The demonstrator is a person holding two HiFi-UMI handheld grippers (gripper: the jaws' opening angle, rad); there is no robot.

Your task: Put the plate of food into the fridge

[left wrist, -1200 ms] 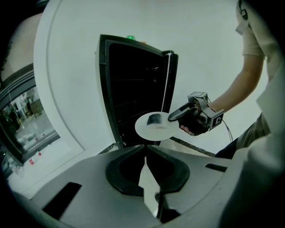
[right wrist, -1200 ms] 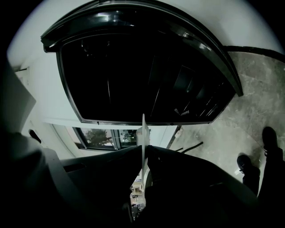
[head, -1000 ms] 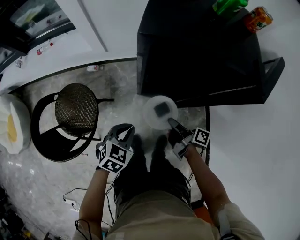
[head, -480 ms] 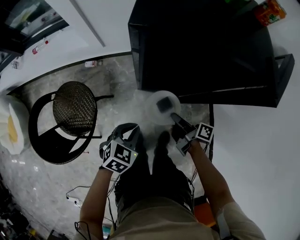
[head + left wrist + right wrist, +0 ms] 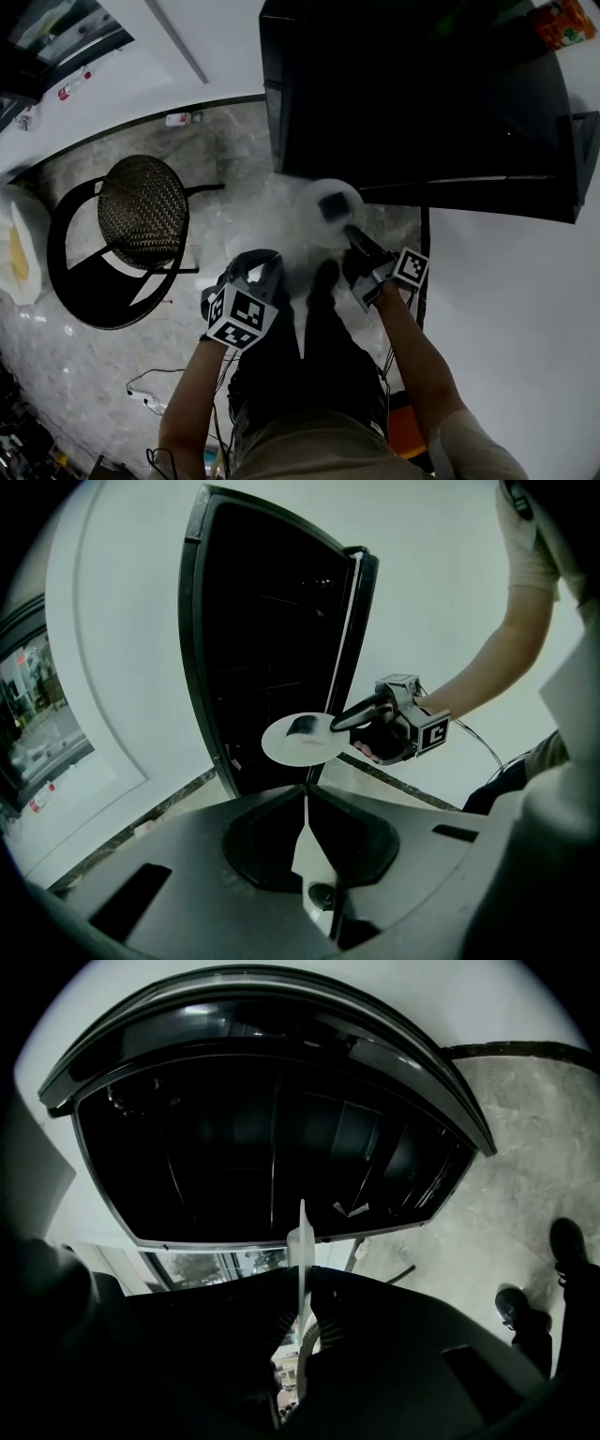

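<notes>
right gripper: fingers closed on the near rim of the plate. in the right gripper view the plate shows edge-on, pinched between the two fingers, with the right gripper pointed at the dark inside of the fridge.

plate: held roughly level in the air above the marble floor, just in front of the open black fridge and not inside it. a dark piece of food lies near the plate's middle.

left gripper: fingers pressed together with nothing between them, as the left gripper view confirms. it is held low and to the left, apart from the plate. from that view the plate sits before the fridge opening, with the right gripper on its right rim.

other items: a round black chair with a woven seat stands on the floor to the left, well apart from the plate. an orange can sits on the fridge top.
</notes>
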